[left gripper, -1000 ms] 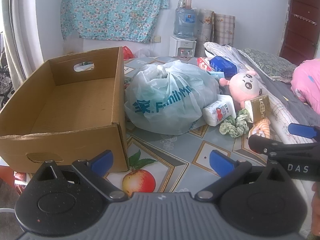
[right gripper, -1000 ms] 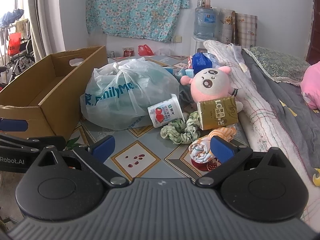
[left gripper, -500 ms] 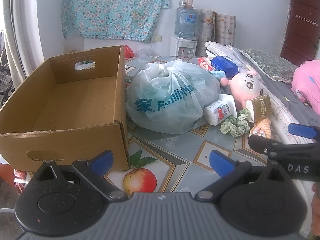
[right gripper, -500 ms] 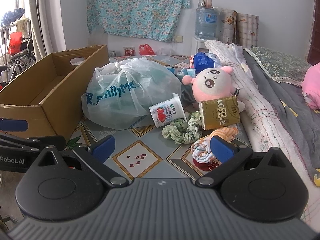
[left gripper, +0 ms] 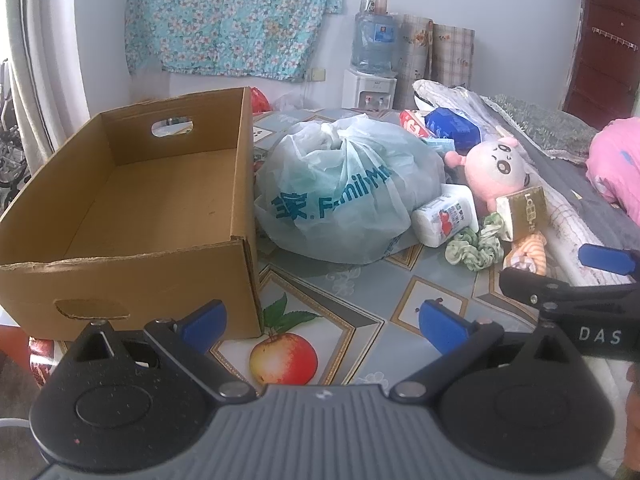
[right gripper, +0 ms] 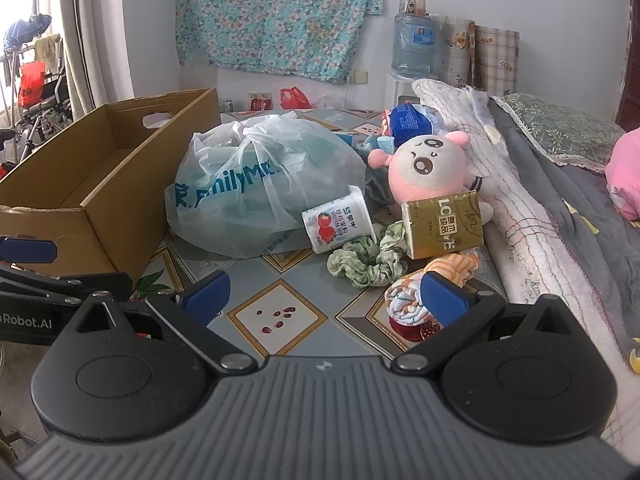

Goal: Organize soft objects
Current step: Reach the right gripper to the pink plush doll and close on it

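An empty cardboard box [left gripper: 132,200] [right gripper: 100,184] stands at the left on the patterned table. Right of it lies a tied pale plastic bag [left gripper: 344,196] [right gripper: 260,188]. Further right are a pink plush toy [left gripper: 496,168] [right gripper: 428,168], a green scrunchie [left gripper: 476,244] [right gripper: 368,260] and a rolled striped cloth [left gripper: 528,252] [right gripper: 416,296]. My left gripper [left gripper: 320,324] is open and empty above the table's near edge beside the box. My right gripper [right gripper: 324,296] is open and empty, close in front of the rolled cloth and scrunchie.
A white yogurt cup [right gripper: 340,224] and a gold carton [right gripper: 444,224] lie among the soft things. Blue packets [right gripper: 412,124] sit behind the plush. A bed with a grey quilt [right gripper: 560,200] runs along the right. A water dispenser [left gripper: 372,64] stands at the back wall.
Both grippers have drawn back and risen slightly, so the box, bag and toys sit a little lower and farther in view. Nothing on the table moved.
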The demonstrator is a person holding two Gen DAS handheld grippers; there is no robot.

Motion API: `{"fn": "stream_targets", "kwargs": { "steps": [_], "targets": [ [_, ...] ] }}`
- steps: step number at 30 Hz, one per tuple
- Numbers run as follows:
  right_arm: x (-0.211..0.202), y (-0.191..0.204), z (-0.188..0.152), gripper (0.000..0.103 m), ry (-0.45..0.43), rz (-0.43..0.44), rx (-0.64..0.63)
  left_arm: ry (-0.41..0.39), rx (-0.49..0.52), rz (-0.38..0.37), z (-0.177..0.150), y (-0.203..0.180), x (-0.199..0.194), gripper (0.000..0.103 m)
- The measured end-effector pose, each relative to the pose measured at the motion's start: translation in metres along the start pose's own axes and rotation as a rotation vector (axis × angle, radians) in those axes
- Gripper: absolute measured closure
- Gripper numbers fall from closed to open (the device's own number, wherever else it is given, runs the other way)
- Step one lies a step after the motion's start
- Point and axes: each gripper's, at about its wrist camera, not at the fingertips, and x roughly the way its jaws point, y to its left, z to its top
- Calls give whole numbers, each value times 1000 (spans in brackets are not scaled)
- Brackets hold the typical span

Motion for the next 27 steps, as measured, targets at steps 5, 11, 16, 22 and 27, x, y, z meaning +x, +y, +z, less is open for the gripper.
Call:
{"fn": "stream_targets", "kwargs": {
  "steps": [5,11,16,22,27],
  "targets": [
    [3,-3,-3,1,4,2,12,2,19,3,-1,-6,3,0],
    [2,-18,-14,1,-7,-23,32,0,74,-43,-7,-21,5,0],
    [-1,-41,-28,1,-36,-58,72,17,118,-119,-12,-38,12,0],
    [-7,-78,-42,1,-134,-89,174,-8,185,-214,-10,-65,18,0],
    [-9,-106,-39,1,-223,-85,238,-21,198,-323,4,-84,27,0]
  ]
}}
